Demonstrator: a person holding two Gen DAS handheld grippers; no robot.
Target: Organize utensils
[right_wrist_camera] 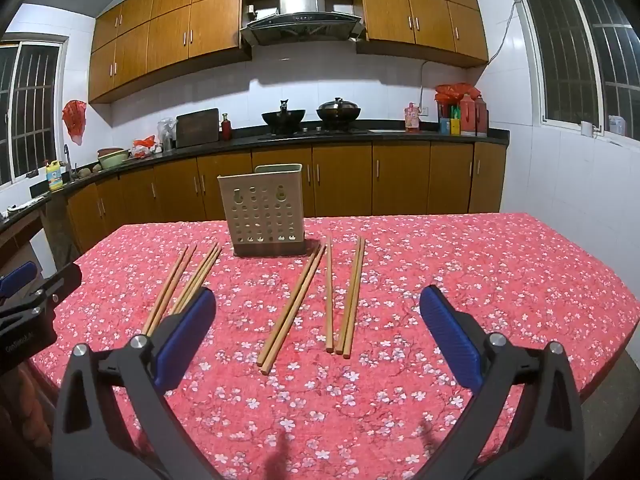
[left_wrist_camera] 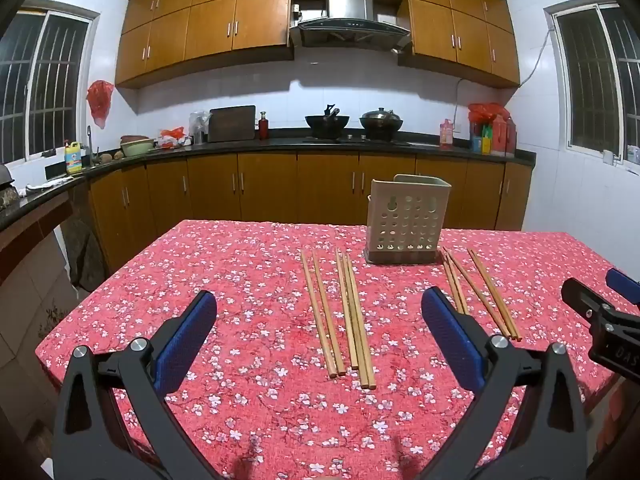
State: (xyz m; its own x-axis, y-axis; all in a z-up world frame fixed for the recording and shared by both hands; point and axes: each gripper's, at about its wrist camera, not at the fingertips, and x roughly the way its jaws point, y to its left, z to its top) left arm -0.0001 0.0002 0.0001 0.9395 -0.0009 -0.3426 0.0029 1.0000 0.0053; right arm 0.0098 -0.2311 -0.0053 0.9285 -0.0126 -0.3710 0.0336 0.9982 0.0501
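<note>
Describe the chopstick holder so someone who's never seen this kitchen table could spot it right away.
Start at the table with the red floral tablecloth. Near its far edge stands the beige chopstick holder, an upright box with wooden chopsticks lying flat on either side. It alone stands up, and its front wall is full of round holes.

Little can be read from here. The black body of the right tongs [left_wrist_camera: 616, 354], seen at the edge of the left wrist view, bears pale letters "DAS", cut off by the frame. The black body of the left tongs [right_wrist_camera: 20, 344] carries small white lettering too blurred to read.
</note>
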